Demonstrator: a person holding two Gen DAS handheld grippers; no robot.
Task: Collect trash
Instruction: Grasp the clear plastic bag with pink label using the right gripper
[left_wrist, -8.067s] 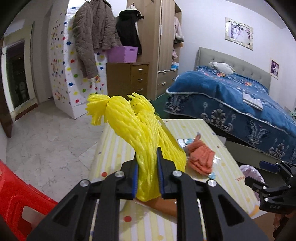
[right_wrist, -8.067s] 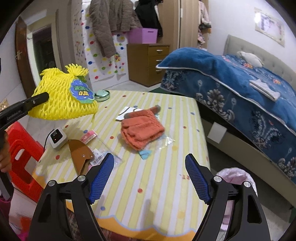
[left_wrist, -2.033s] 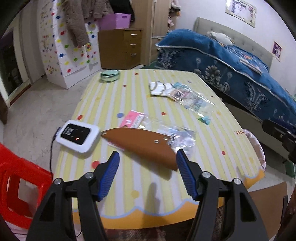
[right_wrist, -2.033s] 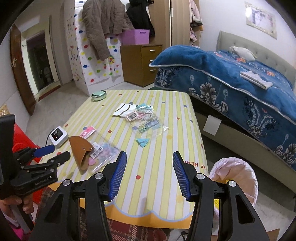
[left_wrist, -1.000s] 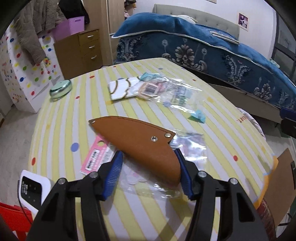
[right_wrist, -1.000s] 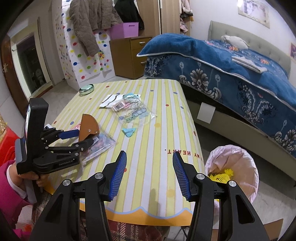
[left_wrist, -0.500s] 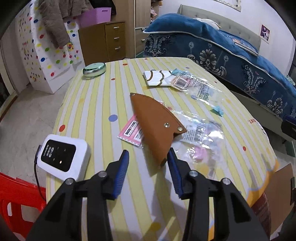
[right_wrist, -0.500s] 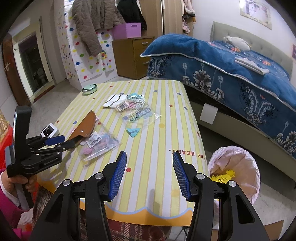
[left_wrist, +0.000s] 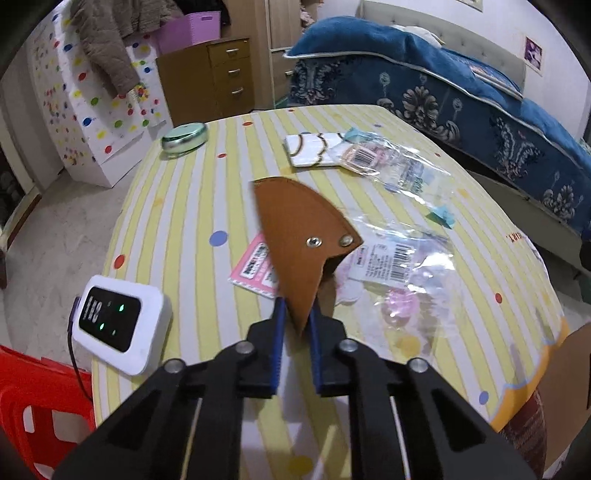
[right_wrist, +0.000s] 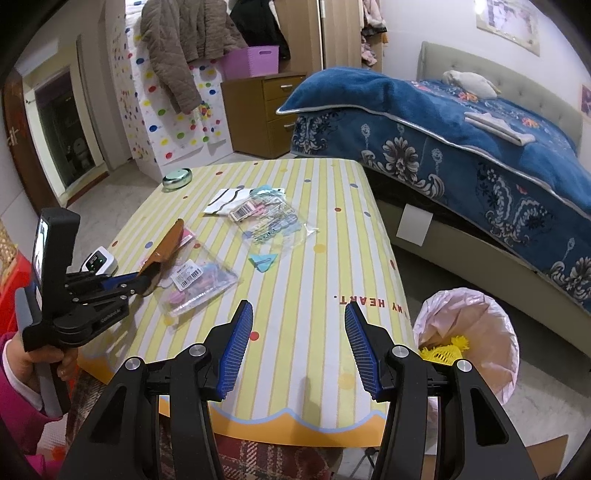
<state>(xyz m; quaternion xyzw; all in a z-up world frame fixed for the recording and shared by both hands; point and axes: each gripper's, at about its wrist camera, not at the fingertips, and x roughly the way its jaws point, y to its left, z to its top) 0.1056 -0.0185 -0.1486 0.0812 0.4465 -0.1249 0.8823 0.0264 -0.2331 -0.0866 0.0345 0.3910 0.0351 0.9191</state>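
Note:
A brown leather pouch (left_wrist: 301, 225) with two metal snaps is pinched at its near corner by my left gripper (left_wrist: 296, 314), whose jaws have closed on it. From the right wrist view the pouch (right_wrist: 166, 247) stands tilted up off the table in the left gripper (right_wrist: 142, 282). A clear plastic bag (left_wrist: 402, 269) with barcode labels lies just right of the pouch, and a pink card (left_wrist: 255, 267) lies under it. My right gripper (right_wrist: 299, 343) hangs open over the table's near edge with nothing in it. A pink-lined trash bin (right_wrist: 476, 332) holds yellow foam netting (right_wrist: 445, 350).
A yellow striped table (left_wrist: 184, 199) carries a white device (left_wrist: 118, 321) with green lights, a green tin (left_wrist: 184, 136), a white folded paper (left_wrist: 310, 149), a second clear bag (right_wrist: 273, 221) and a blue scrap (right_wrist: 263, 261). A red stool (left_wrist: 33, 402) stands left, a bed (right_wrist: 461, 140) right.
The left gripper's jaws closed from wide apart onto the pouch's near corner, and the pouch tipped up off the table. The right gripper kept still.

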